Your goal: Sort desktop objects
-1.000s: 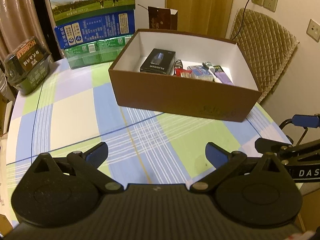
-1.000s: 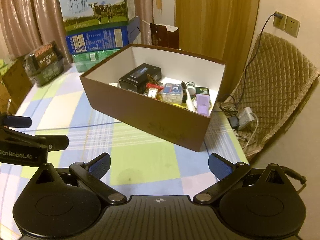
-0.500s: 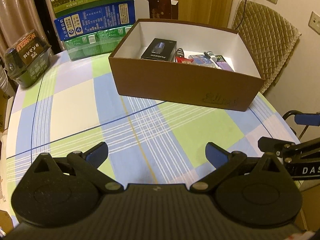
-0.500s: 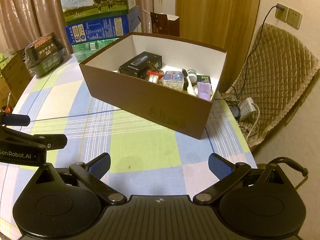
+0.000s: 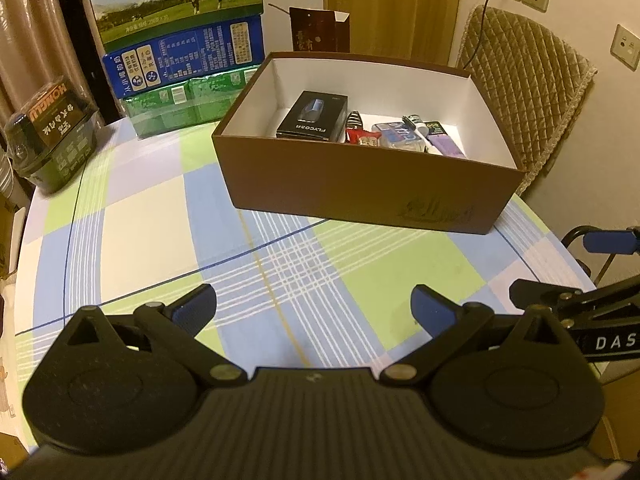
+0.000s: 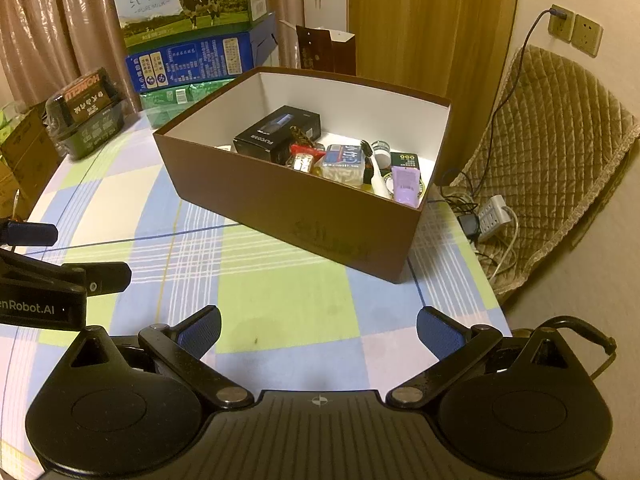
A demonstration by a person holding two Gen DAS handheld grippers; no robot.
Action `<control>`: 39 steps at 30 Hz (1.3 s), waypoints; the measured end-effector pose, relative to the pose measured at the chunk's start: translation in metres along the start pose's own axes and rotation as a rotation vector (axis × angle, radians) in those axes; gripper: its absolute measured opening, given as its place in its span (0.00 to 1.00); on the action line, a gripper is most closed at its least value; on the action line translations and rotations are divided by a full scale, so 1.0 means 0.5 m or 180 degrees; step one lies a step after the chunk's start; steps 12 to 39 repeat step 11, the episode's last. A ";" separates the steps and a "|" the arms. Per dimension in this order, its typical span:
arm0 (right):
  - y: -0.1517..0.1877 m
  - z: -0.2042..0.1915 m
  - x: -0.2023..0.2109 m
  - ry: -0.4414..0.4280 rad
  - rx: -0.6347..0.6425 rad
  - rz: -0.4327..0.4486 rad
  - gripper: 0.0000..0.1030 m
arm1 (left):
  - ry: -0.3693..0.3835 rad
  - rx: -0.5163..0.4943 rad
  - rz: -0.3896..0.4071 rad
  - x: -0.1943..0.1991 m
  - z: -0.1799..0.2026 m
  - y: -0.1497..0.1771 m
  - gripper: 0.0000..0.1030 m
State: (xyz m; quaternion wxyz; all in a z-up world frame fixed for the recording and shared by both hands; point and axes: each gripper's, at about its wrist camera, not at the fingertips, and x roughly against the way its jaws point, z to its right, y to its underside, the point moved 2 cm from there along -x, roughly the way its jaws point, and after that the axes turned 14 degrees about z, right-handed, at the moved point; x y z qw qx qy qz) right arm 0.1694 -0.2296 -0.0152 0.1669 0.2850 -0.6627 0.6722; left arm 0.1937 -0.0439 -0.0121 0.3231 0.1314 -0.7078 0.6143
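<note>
A brown cardboard box (image 5: 360,196) (image 6: 280,208) with white inside walls stands on the checked tablecloth (image 5: 160,220) (image 6: 280,292). It holds a black carton (image 5: 314,117) (image 6: 276,132), a red packet (image 5: 362,136), a clear blue-labelled case (image 6: 344,160), a purple tube (image 6: 406,182) and other small items. My left gripper (image 5: 314,306) is open and empty, above the cloth in front of the box. My right gripper (image 6: 318,328) is open and empty, near the table's front right. Each gripper shows at the edge of the other's view.
Stacked milk cartons (image 5: 180,40) (image 6: 192,32) stand behind the box at the table's far edge. A dark green pack (image 5: 52,136) (image 6: 86,114) lies at the far left. A quilted chair (image 5: 520,88) (image 6: 560,140) and a power strip (image 6: 494,212) are off the right side.
Both grippers have drawn back and risen a little from the box, both staying open. The objects in the box have not moved.
</note>
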 end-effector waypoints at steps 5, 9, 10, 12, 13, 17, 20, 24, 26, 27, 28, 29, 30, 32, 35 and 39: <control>-0.003 0.000 -0.005 0.0008 -0.0018 -0.0009 0.98 | 0.0025 -0.0027 0.0028 -0.002 0.004 -0.004 0.99; -0.002 0.001 -0.005 0.0008 -0.0039 0.0000 0.98 | 0.0035 -0.0068 0.0075 -0.001 0.009 -0.007 0.99; -0.003 0.001 -0.005 0.0006 -0.0042 0.0004 0.98 | 0.0038 -0.0076 0.0083 -0.001 0.010 -0.008 0.99; -0.003 0.001 -0.005 0.0005 -0.0042 0.0008 0.98 | 0.0042 -0.0074 0.0081 -0.002 0.010 -0.008 0.99; -0.003 0.001 -0.005 0.0005 -0.0042 0.0008 0.98 | 0.0042 -0.0074 0.0081 -0.002 0.010 -0.008 0.99; -0.003 0.001 -0.005 0.0005 -0.0042 0.0008 0.98 | 0.0042 -0.0074 0.0081 -0.002 0.010 -0.008 0.99; -0.003 0.001 -0.005 0.0005 -0.0042 0.0008 0.98 | 0.0042 -0.0074 0.0081 -0.002 0.010 -0.008 0.99; -0.003 0.001 -0.005 0.0005 -0.0042 0.0008 0.98 | 0.0042 -0.0074 0.0081 -0.002 0.010 -0.008 0.99; -0.003 0.001 -0.005 0.0005 -0.0042 0.0008 0.98 | 0.0042 -0.0074 0.0081 -0.002 0.010 -0.008 0.99; -0.003 0.001 -0.005 0.0005 -0.0042 0.0008 0.98 | 0.0042 -0.0074 0.0081 -0.002 0.010 -0.008 0.99; -0.003 0.001 -0.005 0.0005 -0.0042 0.0008 0.98 | 0.0042 -0.0074 0.0081 -0.002 0.010 -0.008 0.99; -0.003 0.001 -0.005 0.0005 -0.0042 0.0008 0.98 | 0.0042 -0.0074 0.0081 -0.002 0.010 -0.008 0.99; -0.003 0.001 -0.005 0.0005 -0.0042 0.0008 0.98 | 0.0042 -0.0074 0.0081 -0.002 0.010 -0.008 0.99; -0.003 0.001 -0.005 0.0005 -0.0042 0.0008 0.98 | 0.0042 -0.0074 0.0081 -0.002 0.010 -0.008 0.99; -0.003 0.001 -0.005 0.0005 -0.0042 0.0008 0.98 | 0.0042 -0.0074 0.0081 -0.002 0.010 -0.008 0.99; -0.003 0.001 -0.005 0.0005 -0.0042 0.0008 0.98 | 0.0042 -0.0074 0.0081 -0.002 0.010 -0.008 0.99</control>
